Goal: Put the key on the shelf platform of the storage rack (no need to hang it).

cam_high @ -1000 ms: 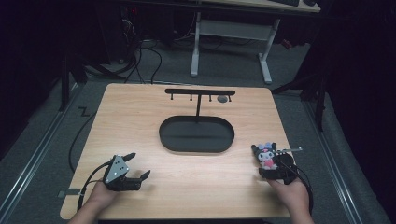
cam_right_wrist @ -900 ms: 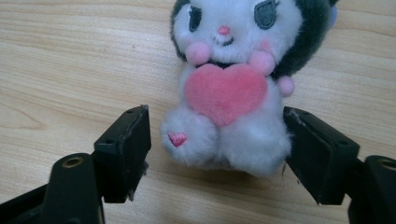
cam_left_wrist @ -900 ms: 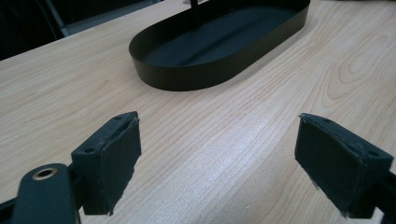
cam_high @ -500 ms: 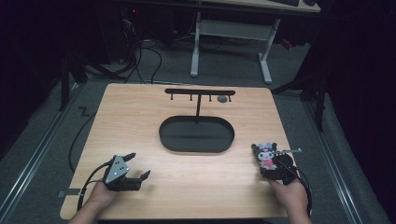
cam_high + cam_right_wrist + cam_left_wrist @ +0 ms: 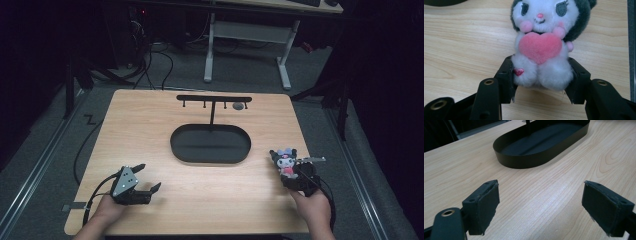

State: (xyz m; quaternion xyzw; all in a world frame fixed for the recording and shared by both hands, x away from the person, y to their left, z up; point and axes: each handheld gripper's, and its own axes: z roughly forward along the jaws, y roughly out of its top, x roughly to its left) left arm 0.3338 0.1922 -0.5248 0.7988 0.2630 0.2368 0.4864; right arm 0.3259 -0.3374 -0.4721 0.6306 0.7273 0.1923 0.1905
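Left gripper (image 5: pixel 148 186) — held in the person's left hand (image 5: pixel 106 210) low over the near-left part of the wooden table (image 5: pixel 150 125). Jaws spread wide with nothing between them; in the left gripper view bare wood showed between the two black pads (image 5: pixel 484 202). It pointed toward the middle of the table, probably parked there as the spare tool until a second grip was wanted.

Oval tray (image 5: pixel 210 143) — black, shallow, empty, at the centre of the table. A thin post (image 5: pixel 212 114) rose from its far side and carried a black crossbar (image 5: pixel 214 98) with short pegs hanging beneath. The bar stood well above the wood, presumably so that small things could be hung from the pegs and dangle over the tray.

Small grey object (image 5: pixel 238 105) — at the right end of the crossbar; too small to tell what it was or whether it hung from a peg.

Plush toy (image 5: pixel 544 42) — white body, dark hood, pink heart held at its chest. It sat upright at the near-right part of the table (image 5: pixel 285 161), well apart from the tray.

Right gripper (image 5: pixel 541 81) — held in the person's right hand (image 5: pixel 312 207), jaws pinching the toy's lower body from both sides. The low grip left the head and heart free — a sensible hold, judged from the layout, for carrying the toy toward the tray or rack.
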